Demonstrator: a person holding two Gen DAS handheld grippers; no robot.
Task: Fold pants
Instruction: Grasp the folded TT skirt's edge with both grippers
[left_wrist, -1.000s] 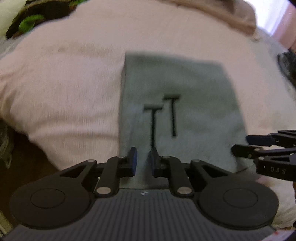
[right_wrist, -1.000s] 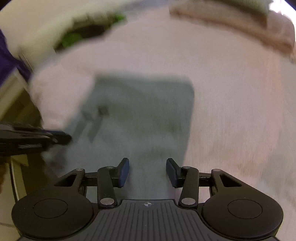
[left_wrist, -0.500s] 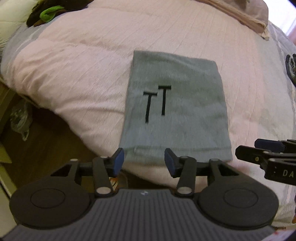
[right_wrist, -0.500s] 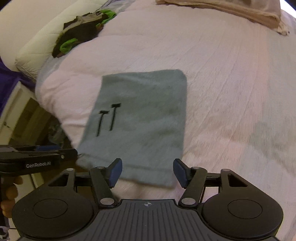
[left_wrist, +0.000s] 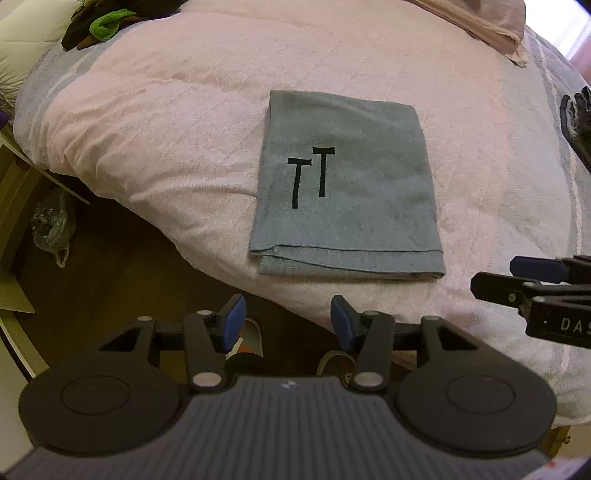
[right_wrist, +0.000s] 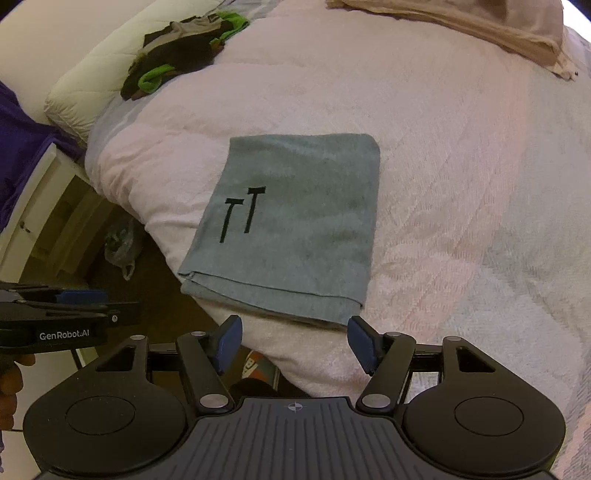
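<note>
The grey pants (left_wrist: 351, 192) (right_wrist: 295, 229) lie folded into a flat rectangle on the pink bed cover (left_wrist: 166, 129) (right_wrist: 461, 184), near its front edge, with a black "TT" mark on top. My left gripper (left_wrist: 287, 323) hangs open in front of the bed edge, short of the pants' near hem, nothing between its blue pads. My right gripper (right_wrist: 293, 343) is open too, just in front of the near hem, holding nothing. Each gripper shows at the side of the other's view: the right gripper (left_wrist: 532, 275) and the left gripper (right_wrist: 81, 299).
A heap of black and green clothes (right_wrist: 184, 62) (left_wrist: 99, 26) lies at the bed's far left by a white pillow (right_wrist: 92, 85). Beige fabric (right_wrist: 480, 26) sits at the far right. Wooden floor (left_wrist: 103, 266) with a plastic bag (left_wrist: 51, 225) lies below the bed edge.
Both grippers have pulled back and up from the pants. The left one, nearly shut low over the cloth a second ago, now stands open and away from it.
</note>
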